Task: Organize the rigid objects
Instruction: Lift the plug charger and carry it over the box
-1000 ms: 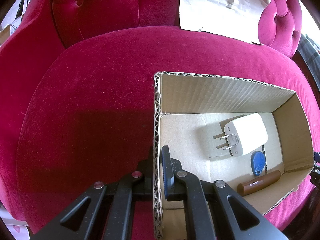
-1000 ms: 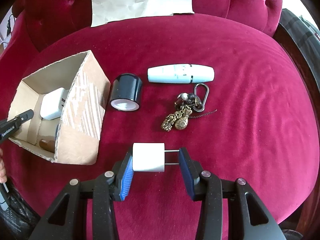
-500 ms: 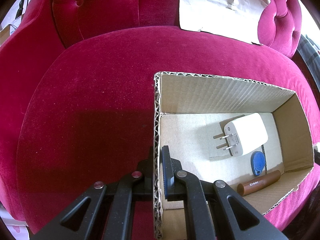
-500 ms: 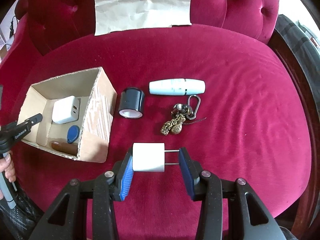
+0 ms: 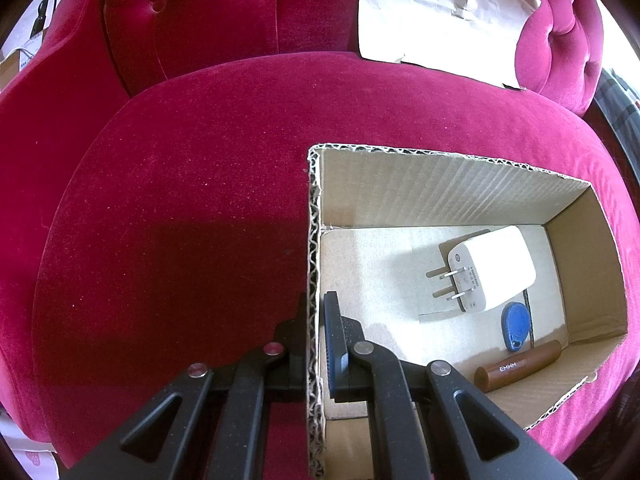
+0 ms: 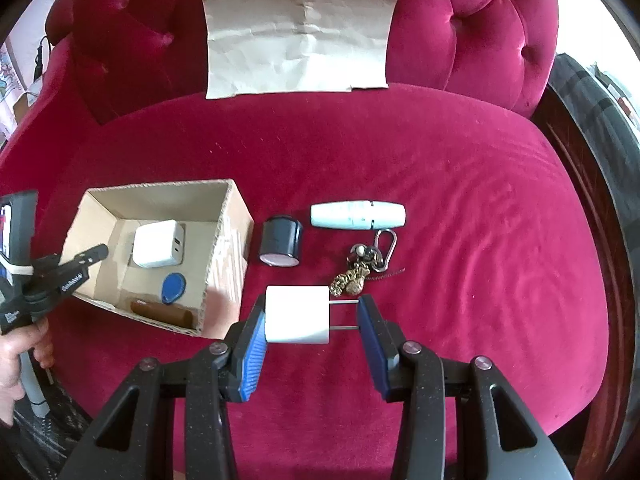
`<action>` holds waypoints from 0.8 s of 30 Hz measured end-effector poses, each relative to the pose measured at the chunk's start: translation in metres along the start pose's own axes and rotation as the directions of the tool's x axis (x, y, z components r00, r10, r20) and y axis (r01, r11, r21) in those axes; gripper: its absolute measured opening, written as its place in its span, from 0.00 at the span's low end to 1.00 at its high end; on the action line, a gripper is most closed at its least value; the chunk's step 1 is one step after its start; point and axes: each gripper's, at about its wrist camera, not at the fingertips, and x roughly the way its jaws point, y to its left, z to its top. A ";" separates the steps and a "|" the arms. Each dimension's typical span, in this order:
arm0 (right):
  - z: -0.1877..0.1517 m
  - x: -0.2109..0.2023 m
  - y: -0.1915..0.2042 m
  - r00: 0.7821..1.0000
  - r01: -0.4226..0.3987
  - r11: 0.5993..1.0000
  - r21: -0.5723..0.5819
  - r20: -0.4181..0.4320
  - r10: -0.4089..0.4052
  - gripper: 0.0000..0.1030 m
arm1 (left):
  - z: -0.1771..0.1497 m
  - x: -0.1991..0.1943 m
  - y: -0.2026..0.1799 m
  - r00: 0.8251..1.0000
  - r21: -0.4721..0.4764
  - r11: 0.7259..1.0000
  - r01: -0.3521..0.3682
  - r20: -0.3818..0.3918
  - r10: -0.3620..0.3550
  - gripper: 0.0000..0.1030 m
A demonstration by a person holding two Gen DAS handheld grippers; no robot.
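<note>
Midway, the right gripper (image 6: 311, 320) is carrying a small white charger (image 6: 297, 314), clamped end to end; the left gripper (image 5: 316, 332) is pinching the cardboard box (image 6: 224, 232) wall. Next, the charger is needing a swing toward ten o'clock, over the box, before release

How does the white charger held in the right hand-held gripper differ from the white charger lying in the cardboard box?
The held charger is off the seat, clamped between back and prong tips; the boxed charger lies on the cardboard box floor. The held one looks smaller. Both are white, two-pronged.
</note>
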 end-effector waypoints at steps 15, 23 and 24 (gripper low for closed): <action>0.021 -0.028 0.037 0.999 -0.034 0.998 -0.051 0.039 0.036 0.45 | -0.001 -0.001 0.000 1.000 0.000 1.000 0.000 0.000 0.000 0.05; 0.031 -0.028 0.062 0.998 -0.054 0.995 -0.089 0.038 0.057 0.45 | -0.001 -0.001 0.000 1.000 0.000 1.000 0.000 0.000 0.000 0.05; 0.032 -0.027 0.066 0.997 -0.056 0.994 -0.095 0.038 0.060 0.45 | -0.001 -0.001 0.000 1.000 -0.001 1.000 0.000 0.000 0.000 0.05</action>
